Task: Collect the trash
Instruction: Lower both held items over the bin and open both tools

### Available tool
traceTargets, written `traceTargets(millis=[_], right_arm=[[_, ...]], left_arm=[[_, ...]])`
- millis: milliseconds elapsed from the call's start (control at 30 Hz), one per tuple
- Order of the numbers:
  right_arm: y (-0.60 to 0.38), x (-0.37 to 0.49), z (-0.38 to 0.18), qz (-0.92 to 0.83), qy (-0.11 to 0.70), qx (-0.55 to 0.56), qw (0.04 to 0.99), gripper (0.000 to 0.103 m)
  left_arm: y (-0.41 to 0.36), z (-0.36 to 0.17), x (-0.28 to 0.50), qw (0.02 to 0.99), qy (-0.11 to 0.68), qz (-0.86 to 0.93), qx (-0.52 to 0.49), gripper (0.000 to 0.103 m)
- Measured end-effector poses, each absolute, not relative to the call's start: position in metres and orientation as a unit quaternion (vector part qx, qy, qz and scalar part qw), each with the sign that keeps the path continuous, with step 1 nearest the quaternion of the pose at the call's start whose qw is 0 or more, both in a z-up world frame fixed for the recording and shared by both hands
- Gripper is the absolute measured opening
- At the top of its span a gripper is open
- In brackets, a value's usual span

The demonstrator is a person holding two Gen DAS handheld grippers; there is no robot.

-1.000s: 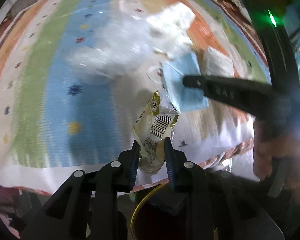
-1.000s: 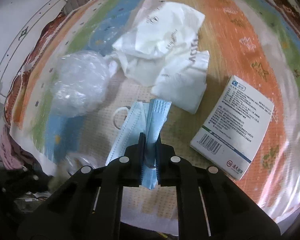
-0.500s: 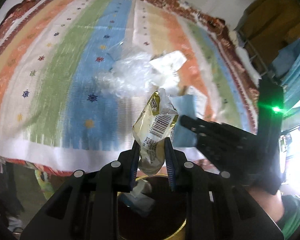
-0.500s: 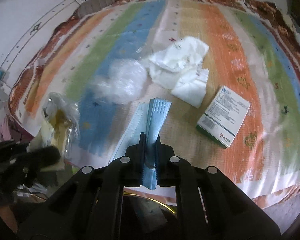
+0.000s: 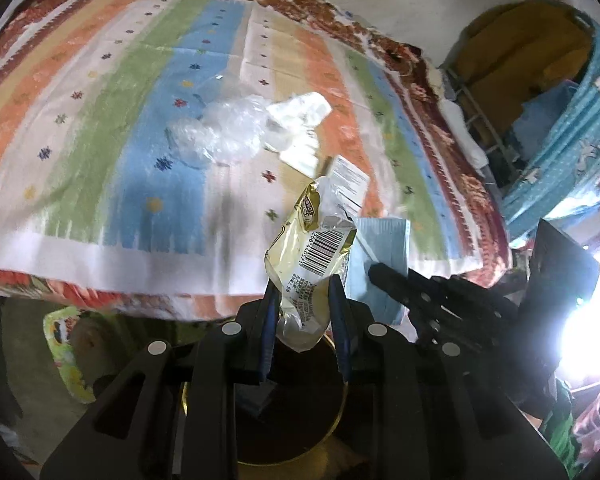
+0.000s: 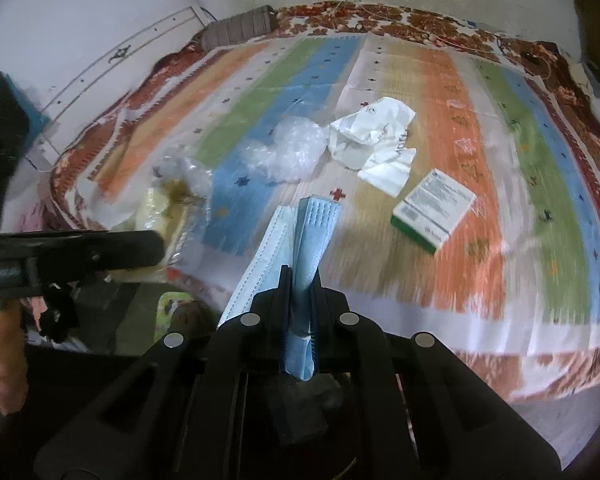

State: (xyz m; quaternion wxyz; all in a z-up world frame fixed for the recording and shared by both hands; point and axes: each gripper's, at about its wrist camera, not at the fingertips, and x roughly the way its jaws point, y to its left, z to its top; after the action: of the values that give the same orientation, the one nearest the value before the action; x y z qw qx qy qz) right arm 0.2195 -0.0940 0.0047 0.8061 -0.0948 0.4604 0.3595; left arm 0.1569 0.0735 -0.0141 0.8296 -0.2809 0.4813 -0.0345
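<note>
- Our left gripper [image 5: 302, 312] fingers clamp the gold wrapper [image 5: 310, 256] beyond the bed's [image 5: 100, 128] near edge.
- Our right gripper [image 6: 300, 292] fingers pinch the blue mask [image 6: 310, 236] there too.

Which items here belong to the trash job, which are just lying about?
Job:
- crumpled gold foil wrapper, in left claw
- blue pleated face mask, in right claw
- clear crumpled plastic bag
- crumpled white paper
- white-and-green cardboard box
- dark gold-rimmed bin

Lying about:
- striped bedspread
- grey rolled cloth
</note>
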Motion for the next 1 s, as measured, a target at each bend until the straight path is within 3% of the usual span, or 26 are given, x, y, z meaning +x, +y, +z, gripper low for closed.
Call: traceTargets(millis=[267,700,900,967,1000], right_arm=[[-0.129,0.18,0.006,0.35,0.439,-0.105,0.821,0.007],[-0.157,0.147,-0.028,0.334,0.498,-0.095,0.794,0.008],[-0.152,0.157,-0.057,0.323,0.561,-0.094,0.756,0.012],[-0.154,0.161,-0.062,0.319,0.574,-0.086,0.749,0.027],[-0.155,0.165,-0.064,0.319,0.581,-0.078,0.745,0.036]], left_arm=[[0.046,-0.023,0.115,0.839,0.471,-0.022,-0.273,0.024],[0.023,-0.066,0.084,0.816,0.515,0.013,-0.263,0.024],[0.036,-0.088,0.088,0.781,0.548,0.033,-0.299,0.026],[0.036,-0.088,0.089,0.781,0.544,0.036,-0.305,0.049],[0.036,-0.087,0.089,0.783,0.54,0.036,-0.307,0.053]])
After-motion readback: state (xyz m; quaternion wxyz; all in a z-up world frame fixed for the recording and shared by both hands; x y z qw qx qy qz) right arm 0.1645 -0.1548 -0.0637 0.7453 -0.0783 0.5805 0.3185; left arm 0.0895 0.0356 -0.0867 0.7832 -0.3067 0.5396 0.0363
